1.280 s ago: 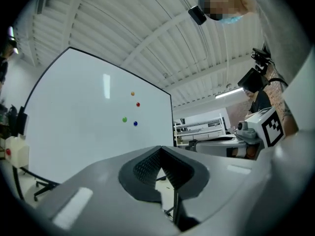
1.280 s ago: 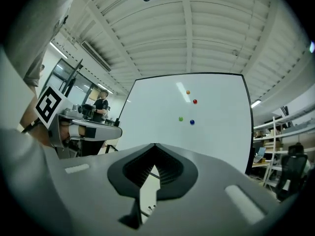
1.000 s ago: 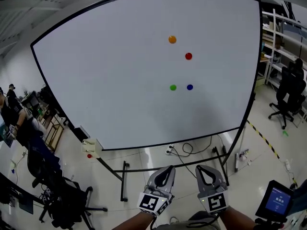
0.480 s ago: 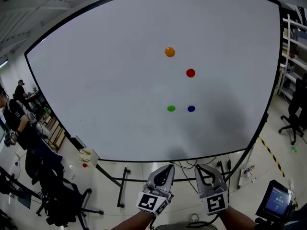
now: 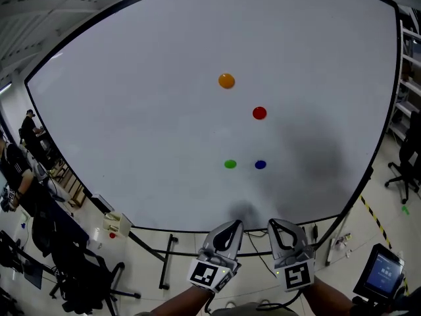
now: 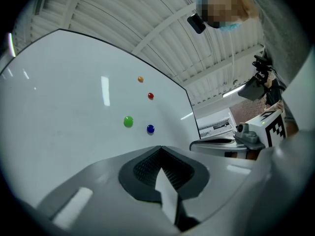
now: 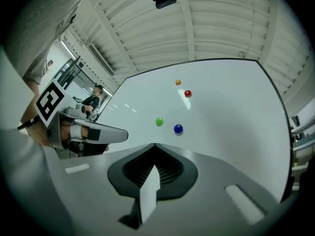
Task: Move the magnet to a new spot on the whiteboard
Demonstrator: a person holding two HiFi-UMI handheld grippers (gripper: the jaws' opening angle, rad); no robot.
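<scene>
A big whiteboard carries several round magnets: orange, red, green and blue. Below its lower edge my left gripper and right gripper hang side by side, both shut and empty, well short of the magnets. In the left gripper view the green magnet and blue magnet lie above my closed jaws. The right gripper view has the green magnet and blue magnet just beyond the closed jaw tips.
The board stands on a black frame with legs and cables on the floor. Office chairs and a person are at the left. A small screen sits at the lower right, shelving at the far right.
The view has closed in on the whiteboard: it fills more of the frame and the magnets sit lower. Both grippers stay shut at the bottom.
</scene>
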